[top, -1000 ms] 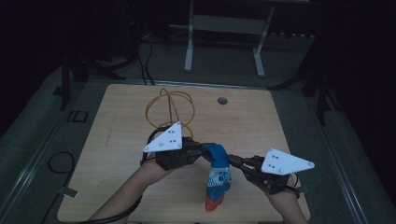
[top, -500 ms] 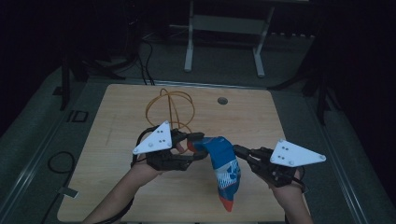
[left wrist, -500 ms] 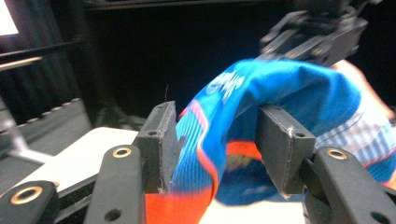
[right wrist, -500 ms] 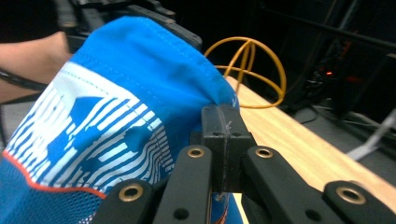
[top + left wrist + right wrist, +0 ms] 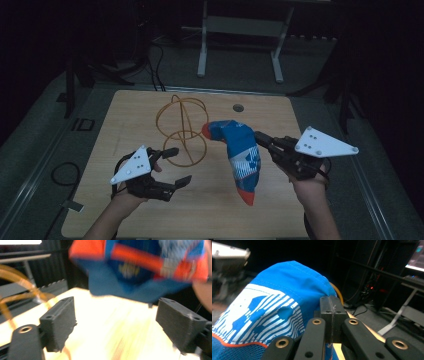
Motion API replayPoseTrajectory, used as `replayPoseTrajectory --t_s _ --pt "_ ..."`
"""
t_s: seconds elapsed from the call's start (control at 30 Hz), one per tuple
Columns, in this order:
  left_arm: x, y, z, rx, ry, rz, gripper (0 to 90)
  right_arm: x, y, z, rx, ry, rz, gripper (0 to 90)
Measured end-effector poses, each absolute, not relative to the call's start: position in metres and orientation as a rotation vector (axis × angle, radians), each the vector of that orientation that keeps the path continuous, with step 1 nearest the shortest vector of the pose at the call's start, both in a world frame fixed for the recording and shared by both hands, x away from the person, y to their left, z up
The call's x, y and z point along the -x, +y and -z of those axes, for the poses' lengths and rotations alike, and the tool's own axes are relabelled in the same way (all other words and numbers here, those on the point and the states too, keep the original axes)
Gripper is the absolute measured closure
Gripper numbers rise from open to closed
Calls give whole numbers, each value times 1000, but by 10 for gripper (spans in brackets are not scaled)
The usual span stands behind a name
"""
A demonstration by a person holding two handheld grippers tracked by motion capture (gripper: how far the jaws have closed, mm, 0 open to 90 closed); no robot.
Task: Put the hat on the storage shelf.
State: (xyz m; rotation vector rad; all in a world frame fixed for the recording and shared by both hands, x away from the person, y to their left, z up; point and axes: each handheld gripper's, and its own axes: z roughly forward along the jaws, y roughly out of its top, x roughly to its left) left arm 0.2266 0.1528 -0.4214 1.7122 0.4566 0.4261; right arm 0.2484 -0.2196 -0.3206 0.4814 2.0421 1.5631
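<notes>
Since half a second ago, we note that the left gripper (image 5: 174, 167) has let go of the cap (image 5: 240, 152) and drawn back toward the near left part of the table (image 5: 135, 112), while the right gripper (image 5: 261, 139) has carried the cap up and a little farther from the person.

We find the cap hanging above the middle of the table, clear of the wood, held by the right gripper alone. It is blue with a white striped panel and an orange brim; the brim points down toward the person, and an orange patch shows at the far upper end. In the right gripper view, the jaws are pressed together on a fold of the blue cloth (image 5: 294, 282).

We record the left gripper's jaws standing wide apart with nothing between them. In the left gripper view, the cap (image 5: 140, 270) appears blurred above and beyond both jaws, apart from them.

We also note an orange wire frame (image 5: 182, 127) of rings, standing on the table just beyond the left gripper and beside the cap. A small round hole (image 5: 238, 107) sits in the tabletop near the far edge.
</notes>
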Motion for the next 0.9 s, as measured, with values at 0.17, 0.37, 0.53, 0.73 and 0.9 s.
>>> replayPoseTrajectory --t_s 0.17,0.37,0.53,0.73,0.9 --pt "-212 168 453 -1722 566 -472 76 -262 -209 303 -478 2017 -1544 900" --pt "-193 180 506 -1744 735 -629 24 -284 -195 285 -501 1996 -1541 900" --pt "-186 189 532 -1694 830 -639 24 -305 -177 273 -517 1975 -1507 900" --pt "-183 198 535 -1630 862 -649 25 -330 -141 263 -521 1982 -1462 900" --pt "-182 200 532 -1610 852 -677 25 -349 -105 264 -508 1993 -1402 900"
